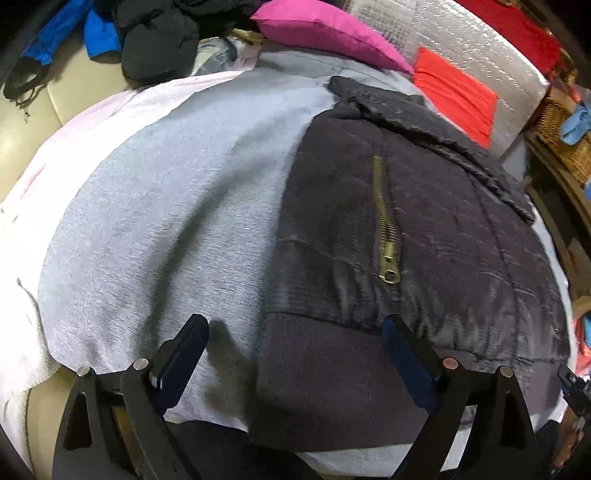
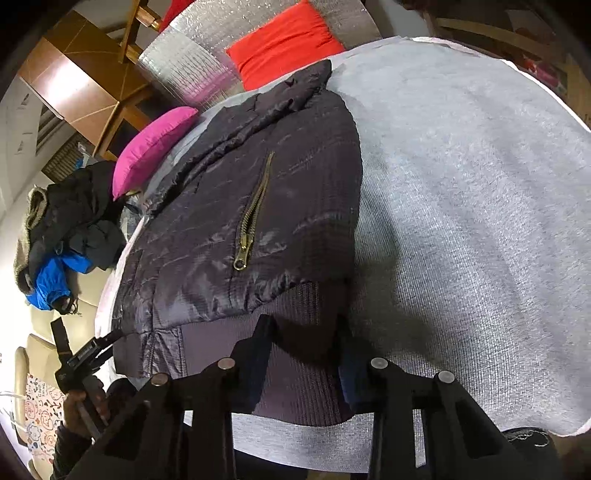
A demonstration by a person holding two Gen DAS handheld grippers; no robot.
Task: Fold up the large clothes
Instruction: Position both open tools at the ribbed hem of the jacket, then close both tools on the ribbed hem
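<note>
pink cushion (image 1: 328, 33), red cushion (image 1: 456, 99), clothes heap (image 1: 155, 37)

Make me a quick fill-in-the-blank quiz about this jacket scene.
1. The dark jacket lies on a ____ cloth.
2. The zipper on the jacket is ____ coloured.
3. The pillow behind the jacket's collar is ____.
4. The left hand-held gripper has its jaws ____.

Missing words: grey; brass; pink; open

black jacket (image 1: 424, 229), grey cloth (image 1: 166, 221), magenta cushion (image 1: 325, 29)
</note>
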